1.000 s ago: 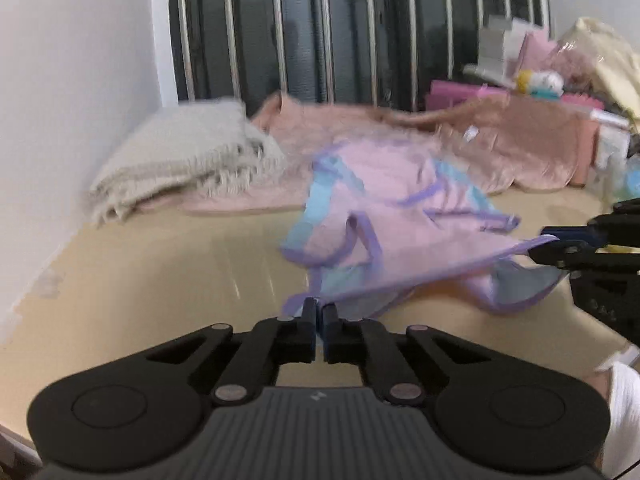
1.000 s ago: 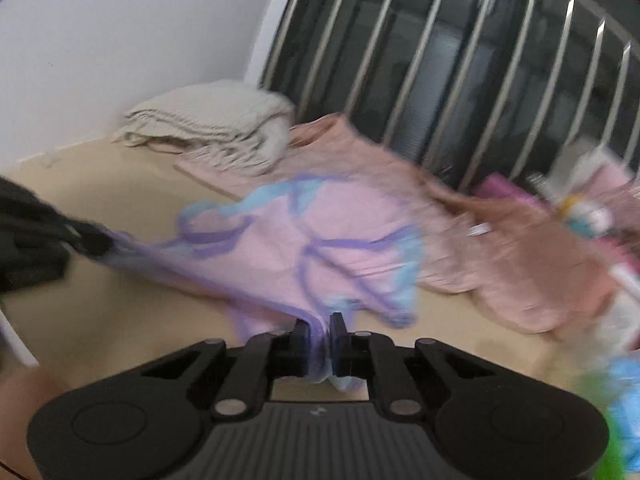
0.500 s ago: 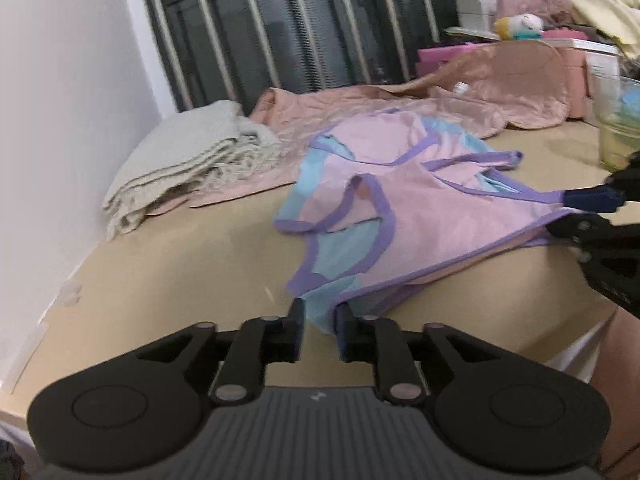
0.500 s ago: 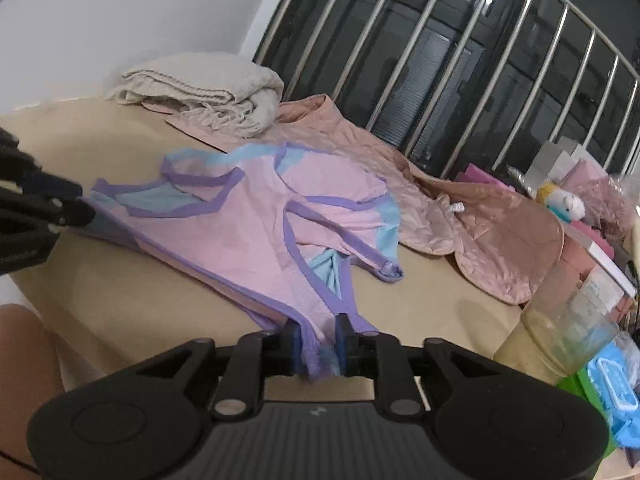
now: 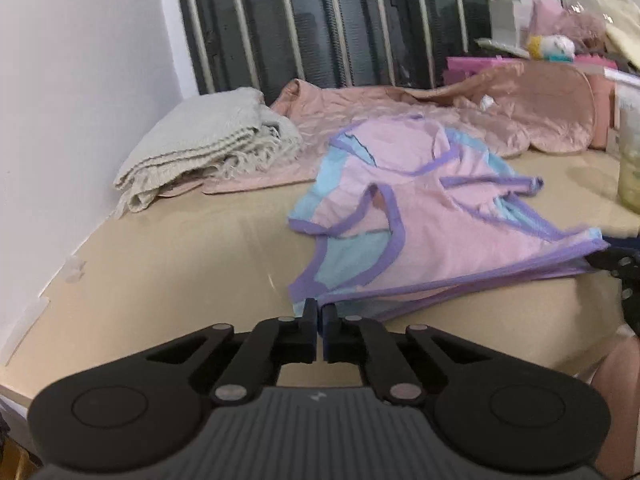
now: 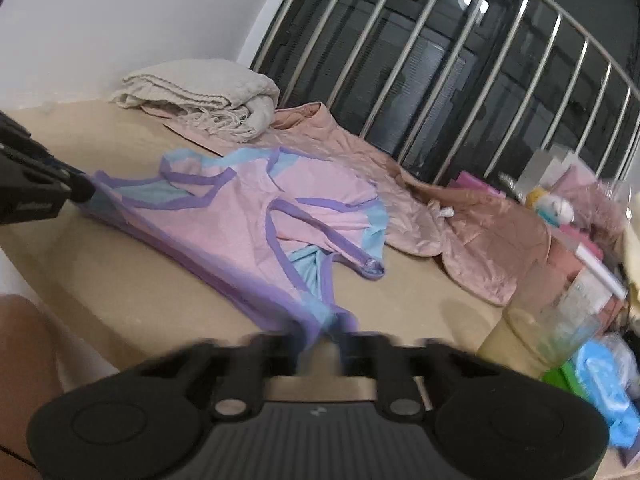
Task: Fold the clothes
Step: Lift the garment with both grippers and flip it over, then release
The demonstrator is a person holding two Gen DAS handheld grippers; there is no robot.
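A pink top [image 5: 432, 224] with purple trim and light blue panels lies spread on the beige table [image 5: 180, 264]. My left gripper [image 5: 320, 314] is shut on the near left corner of its hem. In the right wrist view the same left gripper [image 6: 82, 190] pinches that corner at the left edge. My right gripper [image 6: 322, 346] is blurred and shut on the other hem corner of the pink top [image 6: 224, 224]. Its tips [image 5: 596, 258] show at the right edge of the left wrist view. The hem runs taut between the two grippers.
A folded beige knitted blanket [image 5: 200, 148] lies at the back left by the wall. A salmon quilted garment [image 5: 520, 108] sprawls behind the top. A clear plastic cup [image 6: 560, 320], a blue wipes pack [image 6: 600, 384] and boxes crowd the right. Window bars [image 5: 360, 20] stand behind.
Half a second ago both grippers stood slightly open around the hem; now both are closed on it again. The top lies flatter on the table than a second ago.
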